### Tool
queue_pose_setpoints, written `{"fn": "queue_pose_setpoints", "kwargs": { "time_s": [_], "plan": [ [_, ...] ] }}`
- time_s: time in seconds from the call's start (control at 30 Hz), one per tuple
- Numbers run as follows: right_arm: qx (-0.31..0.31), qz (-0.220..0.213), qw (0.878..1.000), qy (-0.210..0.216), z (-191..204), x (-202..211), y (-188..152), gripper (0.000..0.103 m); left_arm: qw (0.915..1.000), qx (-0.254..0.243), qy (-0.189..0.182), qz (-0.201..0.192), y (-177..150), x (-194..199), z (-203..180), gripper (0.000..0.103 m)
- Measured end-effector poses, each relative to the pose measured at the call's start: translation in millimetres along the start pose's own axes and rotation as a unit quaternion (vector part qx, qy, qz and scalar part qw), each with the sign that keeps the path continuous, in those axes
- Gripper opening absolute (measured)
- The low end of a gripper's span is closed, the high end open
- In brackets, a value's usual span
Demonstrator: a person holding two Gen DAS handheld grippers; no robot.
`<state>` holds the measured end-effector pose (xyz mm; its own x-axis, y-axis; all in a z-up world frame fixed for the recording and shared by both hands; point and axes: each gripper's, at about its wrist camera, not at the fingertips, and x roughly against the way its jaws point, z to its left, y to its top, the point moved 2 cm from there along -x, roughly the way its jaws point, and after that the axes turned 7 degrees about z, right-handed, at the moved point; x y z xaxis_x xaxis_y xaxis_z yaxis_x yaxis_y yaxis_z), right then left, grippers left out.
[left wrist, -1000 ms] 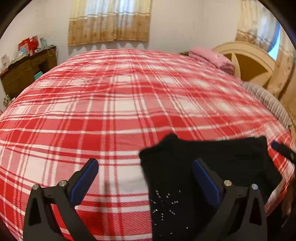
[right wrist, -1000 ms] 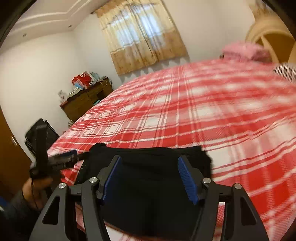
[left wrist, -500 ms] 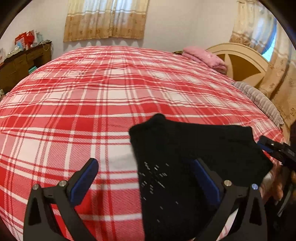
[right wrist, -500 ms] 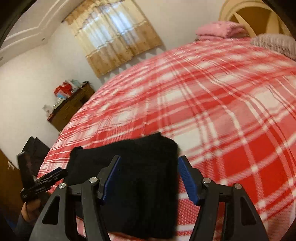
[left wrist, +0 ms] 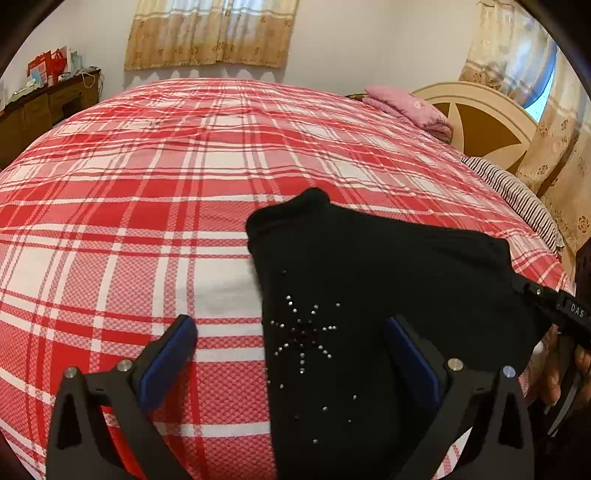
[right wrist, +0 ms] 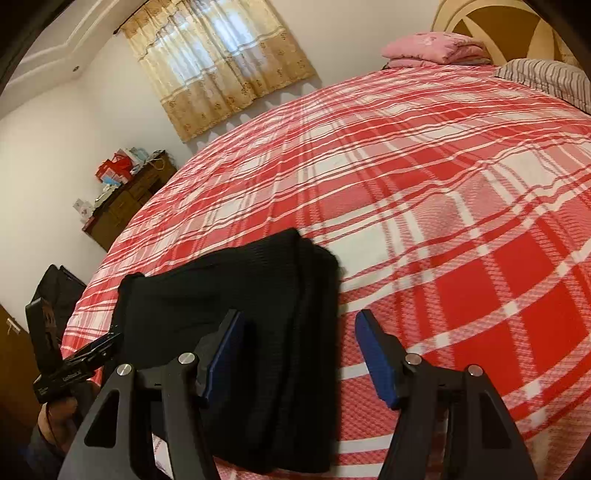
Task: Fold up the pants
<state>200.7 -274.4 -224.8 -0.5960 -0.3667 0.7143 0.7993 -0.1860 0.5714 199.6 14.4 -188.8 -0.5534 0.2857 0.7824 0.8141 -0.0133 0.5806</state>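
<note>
Black pants [left wrist: 369,295] lying folded near front edge of red plaid bedspread [left wrist: 147,192], rhinestone starburst [left wrist: 303,332] facing up. Left gripper [left wrist: 291,350] hovering over pants' left edge, fingers apart, gripping nothing. Right gripper [right wrist: 299,354] hovering over pants' right edge, fingers apart, gripping nothing. Pink folded blanket [right wrist: 432,50] sitting by headboard [left wrist: 480,122].

A home bedroom.
Ahead: red plaid bedspread [left wrist: 147,192], cream headboard [left wrist: 476,114], curtained window [left wrist: 210,33], cluttered wooden dresser [right wrist: 125,210].
</note>
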Motion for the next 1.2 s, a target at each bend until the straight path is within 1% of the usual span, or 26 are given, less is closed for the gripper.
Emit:
{"fn": "queue_pose_setpoints", "kwargs": {
  "time_s": [0.1, 0.2, 0.3, 0.37, 0.43, 0.47, 0.53, 0.6, 0.67, 0.7, 0.73, 0.8, 0.87, 0.9, 1.07, 1.13, 1.2],
  "plan": [
    [0.012, 0.002, 1.0, -0.01, 6.5, -5.1, -1.4, 0.064, 1.0, -0.003, 0.0, -0.001, 0.9, -1.8, 0.1, 0.103],
    [0.006, 0.005, 1.0, -0.007, 5.6, -7.7, -0.4, 0.063, 1.0, -0.001, -0.004, 0.0, 2.2, -3.4, 1.2, 0.103],
    [0.0, 0.007, 1.0, 0.007, 3.9, -6.4, -0.8, 0.053, 1.0, -0.003, -0.008, -0.001, 3.1, -4.1, 1.3, 0.103],
    [-0.011, 0.006, 1.0, 0.027, 1.7, -4.2, 0.1, 0.04, 0.9998, -0.001, -0.021, -0.002, 3.3, -2.1, 2.2, 0.103],
    [-0.016, 0.006, 0.999, 0.042, 1.1, -3.8, 0.3, 0.036, 0.9989, 0.002, -0.046, -0.005, 2.8, 0.2, 3.3, 0.099],
    [-0.016, 0.005, 0.999, 0.043, 2.9, -3.6, -0.3, 0.034, 0.9984, 0.001, -0.056, -0.006, 2.3, 0.4, 3.5, 0.097],
    [-0.009, 0.001, 0.999, 0.044, 6.4, -1.2, -0.6, 0.032, 0.9978, -0.003, -0.065, -0.011, 2.1, 1.4, 3.3, 0.09],
    [0.003, -0.011, 0.999, 0.045, 13.2, 5.0, -0.8, 0.03, 0.9963, -0.003, -0.084, -0.013, 2.2, 2.4, 3.8, 0.065],
    [0.014, -0.021, 0.999, 0.044, 20.3, 10.8, -1.5, 0.029, 0.994, 0.009, -0.109, -0.011, 2.5, 2.8, 7.5, 0.052],
    [0.02, -0.024, 0.999, 0.042, 23.4, 13.2, -1.2, 0.029, 0.9935, 0.013, -0.112, -0.011, 3.2, 2.7, 8.8, 0.046],
    [0.026, -0.028, 0.998, 0.041, 27.4, 15.7, -1.4, 0.028, 0.9929, 0.016, -0.118, -0.011, 3.5, 2.8, 10.5, 0.042],
    [0.03, -0.031, 0.998, 0.045, 33.5, 20.3, -0.8, 0.028, 0.9904, 0.028, -0.135, -0.01, 4.3, 3.3, 15.7, 0.022],
    [0.031, -0.033, 0.998, 0.053, 37.6, 25.1, 1.8, 0.028, 0.9866, 0.041, -0.158, -0.01, 4.6, 5.6, 19.2, 0.016],
    [0.033, -0.034, 0.997, 0.054, 40.0, 26.7, 2.9, 0.028, 0.9858, 0.044, -0.162, -0.012, 4.6, 6.9, 20.5, 0.015],
    [0.07, -0.029, 0.995, 0.063, 65.7, 32.0, 21.0, 0.027, 0.9805, 0.062, -0.183, -0.033, 9.9, 25.0, 27.5, 0.012],
    [0.087, -0.024, 0.994, 0.067, 78.0, 28.5, 32.5, 0.027, 0.98, 0.062, -0.184, -0.042, 13.5, 33.1, 31.9, 0.012],
    [0.099, -0.019, 0.992, 0.079, 89.2, 20.7, 44.9, 0.027, 0.9805, 0.066, -0.177, -0.054, 16.5, 42.4, 40.1, 0.012]
  ]
}}
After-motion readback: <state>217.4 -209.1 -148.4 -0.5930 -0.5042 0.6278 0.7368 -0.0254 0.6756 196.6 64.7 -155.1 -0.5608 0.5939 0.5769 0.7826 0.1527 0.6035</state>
